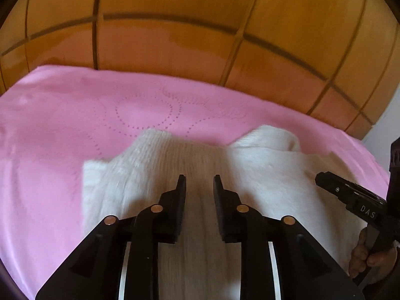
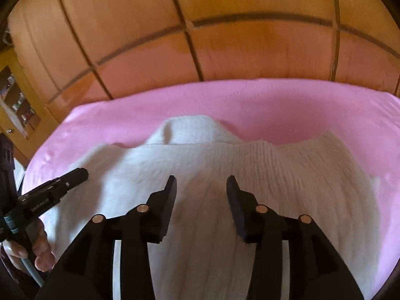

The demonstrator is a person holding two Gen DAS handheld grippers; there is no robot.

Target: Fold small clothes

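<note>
A white sweater point(image 1: 200, 165) lies on a pink sheet point(image 1: 50, 125) that covers a bed. Behind the bed stands a big wooden wall of panels point(image 1: 175, 37), orange-brown and shiny, with dark lines running between the panels. In the right wrist view, far off to the left, there is a small shelf point(image 2: 15, 100) with little things on it — too blurry to tell what they are.

Nothing sits on top of the sweater. The only things close to it are the two black grippers. The left gripper point(image 1: 199, 183) hangs just over the middle of the sweater with its two fingers apart and nothing between them. The right gripper point(image 2: 201, 183) also hangs over the sweater, fingers spread wide and holding nothing. In the left wrist view the right gripper pokes in from the right side, over the sweater's edge, and a hand point(image 1: 370, 257) wraps around its handle. In the right wrist view the left gripper point(image 2: 80, 173) pokes in from the left, with a hand point(image 2: 37, 252) around its handle too.

The pink sheet is smooth and soft, with a few gentle wrinkles. It has a pattern of tiny dots point(image 1: 145, 112) that make round, curly shapes.

The sweater is fluffy and knitted, with thin ribs running down its middle. Two bumpy parts stick up at its far edge — one is thick and rolled over point(image 2: 190, 127), the other is flatter point(image 2: 325, 145). The pink sheet shows between them.
</note>
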